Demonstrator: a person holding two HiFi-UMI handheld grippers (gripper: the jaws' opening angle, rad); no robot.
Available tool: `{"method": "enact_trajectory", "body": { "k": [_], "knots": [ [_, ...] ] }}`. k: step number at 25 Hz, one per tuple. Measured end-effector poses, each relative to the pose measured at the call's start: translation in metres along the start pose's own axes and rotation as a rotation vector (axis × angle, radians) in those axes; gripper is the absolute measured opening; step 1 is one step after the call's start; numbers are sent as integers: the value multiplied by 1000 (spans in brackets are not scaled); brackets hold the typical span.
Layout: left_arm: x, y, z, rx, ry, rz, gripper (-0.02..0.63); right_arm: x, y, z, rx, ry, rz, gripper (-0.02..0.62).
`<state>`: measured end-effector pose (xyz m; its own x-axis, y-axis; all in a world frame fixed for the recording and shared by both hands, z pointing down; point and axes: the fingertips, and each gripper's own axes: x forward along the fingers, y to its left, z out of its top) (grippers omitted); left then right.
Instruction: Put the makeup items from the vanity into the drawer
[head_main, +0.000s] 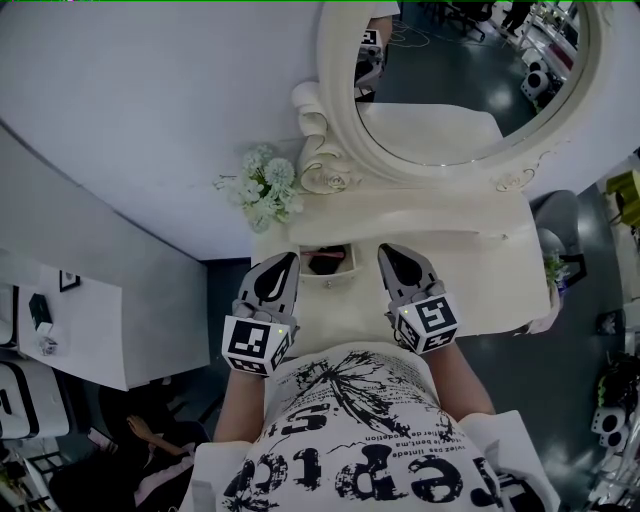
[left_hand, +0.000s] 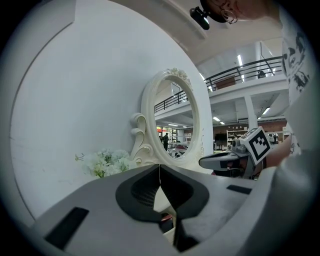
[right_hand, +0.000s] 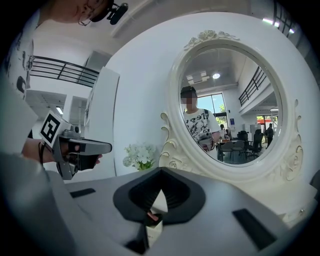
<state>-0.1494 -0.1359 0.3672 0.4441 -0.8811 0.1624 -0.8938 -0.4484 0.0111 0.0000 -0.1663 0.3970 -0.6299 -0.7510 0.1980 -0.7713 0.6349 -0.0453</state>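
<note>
You are holding both grippers low in front of your chest, pointing them at the cream vanity worktop (head_main: 430, 215), one on either side of the small open drawer (head_main: 336, 282). The left gripper (head_main: 287, 265) is keeping its fingers clenched together on nothing, and the right gripper (head_main: 388, 256) is doing the same. Pink and dark makeup items (head_main: 325, 262) are lying inside the drawer. A bunch of white flowers (head_main: 262, 190) is standing at the worktop's left corner, just beside the ornate oval mirror (head_main: 335, 120).
</note>
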Motion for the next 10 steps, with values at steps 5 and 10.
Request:
{"method": "enact_trajectory", "body": {
  "k": [5, 10],
  "knots": [
    [0, 1, 2, 1, -9, 4, 20, 1, 1, 1, -2, -5, -3, 17],
    [1, 5, 0, -2, -3, 11, 20, 3, 1, 0, -2, -4, -3, 17]
  ]
}}
